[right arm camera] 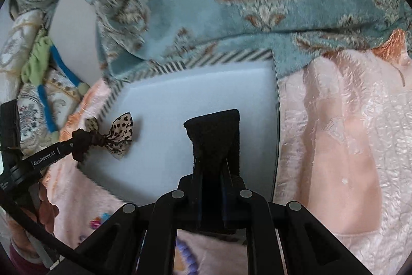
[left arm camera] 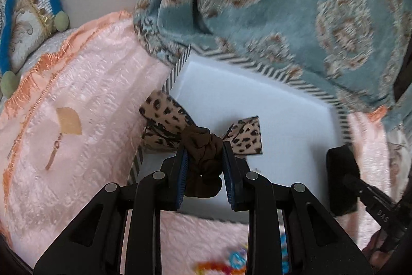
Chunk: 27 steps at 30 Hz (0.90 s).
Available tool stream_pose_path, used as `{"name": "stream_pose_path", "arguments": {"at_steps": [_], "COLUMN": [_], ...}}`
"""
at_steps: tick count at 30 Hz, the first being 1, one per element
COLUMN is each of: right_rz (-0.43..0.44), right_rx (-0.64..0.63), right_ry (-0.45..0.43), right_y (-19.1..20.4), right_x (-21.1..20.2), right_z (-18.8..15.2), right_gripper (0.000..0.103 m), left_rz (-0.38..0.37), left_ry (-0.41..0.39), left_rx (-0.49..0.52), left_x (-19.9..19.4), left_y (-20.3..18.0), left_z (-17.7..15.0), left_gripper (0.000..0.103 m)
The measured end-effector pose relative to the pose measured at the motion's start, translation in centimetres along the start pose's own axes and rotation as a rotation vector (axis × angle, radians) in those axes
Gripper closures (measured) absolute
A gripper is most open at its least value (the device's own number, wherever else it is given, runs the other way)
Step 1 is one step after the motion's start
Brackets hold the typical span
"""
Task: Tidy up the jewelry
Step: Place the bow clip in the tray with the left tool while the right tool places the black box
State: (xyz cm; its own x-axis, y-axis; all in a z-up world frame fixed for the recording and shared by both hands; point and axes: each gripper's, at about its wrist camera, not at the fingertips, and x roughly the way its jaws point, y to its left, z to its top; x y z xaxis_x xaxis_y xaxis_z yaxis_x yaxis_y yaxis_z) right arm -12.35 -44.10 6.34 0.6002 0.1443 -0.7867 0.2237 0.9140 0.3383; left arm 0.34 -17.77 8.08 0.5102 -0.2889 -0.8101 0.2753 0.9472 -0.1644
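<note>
1. The dark brown gathered-fabric scrunchie with a leopard-print bow (left arm camera: 203,146) sits right between the left gripper's (left arm camera: 204,150) blue-padded fingers (left arm camera: 182,166), over the near-left part of a shallow white tray with a black-and-white striped rim (left arm camera: 273,74); the bow's two spotted wings stick out past the fingertips on either side.
2. The left gripper's jaws stand narrowly apart and pinch the scrunchie's brown band, pads pressed to both sides.
3. A black, fuzzy, flat wedge-shaped piece (right arm camera: 215,138) sticks out forward from the right gripper (right arm camera: 212,164), above the middle of the white tray (right arm camera: 180,94).
4. The right gripper's jaws are pressed nearly together, clamping the lower end of that black piece.
5. The left wrist view alone shows a gold fan-shaped earring with a tassel (left arm camera: 61,133) lying on the pink quilted satin bedspread (left arm camera: 85,94) left of the tray, and the right gripper's black piece (left arm camera: 341,179) at the tray's right edge.
6. The right wrist view alone shows the left gripper (right arm camera: 85,139) from the side and a hand (right arm camera: 43,208) under it. Both show a teal plush blanket with beige medallions (right arm camera: 231,4) covering the tray's far rim.
</note>
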Motion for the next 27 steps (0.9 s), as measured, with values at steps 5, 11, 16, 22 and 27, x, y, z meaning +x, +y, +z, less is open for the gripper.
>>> {"name": "stream_pose_path", "arguments": {"at_steps": [5,11,16,22,27], "right_rz": [-0.024,-0.013,0.013,-0.022,-0.032], "right_rx": [-0.003,-0.016,-0.022,-0.071,-0.114], "right_ry": [0.032,-0.034,-0.062,-0.143,-0.153], "right_y": [-0.4,0.3,1.8,4.1,5.5], "right_x": [0.7,-2.3,-5.1,-8.7,-10.6], "right_z": [-0.3,-0.8,-2.1,-3.8,-5.2], "right_gripper": [0.087,0.057,0.057,0.035,0.035], "left_rz": [0.086,0.131,0.136,0.144,0.14], "left_ry": [0.005,-0.019,-0.07,-0.139,-0.171], "left_rx": [0.034,0.056,0.062,0.085,0.084], "left_x": [1.7,0.4,-2.8,-7.3,-10.5], "left_y": [0.0,0.0,-0.2,-0.9,-1.3], "left_z": [-0.7,-1.4,-2.2,-4.2,-5.8], "left_gripper": [0.073,0.056,0.053,0.05,0.05]}}
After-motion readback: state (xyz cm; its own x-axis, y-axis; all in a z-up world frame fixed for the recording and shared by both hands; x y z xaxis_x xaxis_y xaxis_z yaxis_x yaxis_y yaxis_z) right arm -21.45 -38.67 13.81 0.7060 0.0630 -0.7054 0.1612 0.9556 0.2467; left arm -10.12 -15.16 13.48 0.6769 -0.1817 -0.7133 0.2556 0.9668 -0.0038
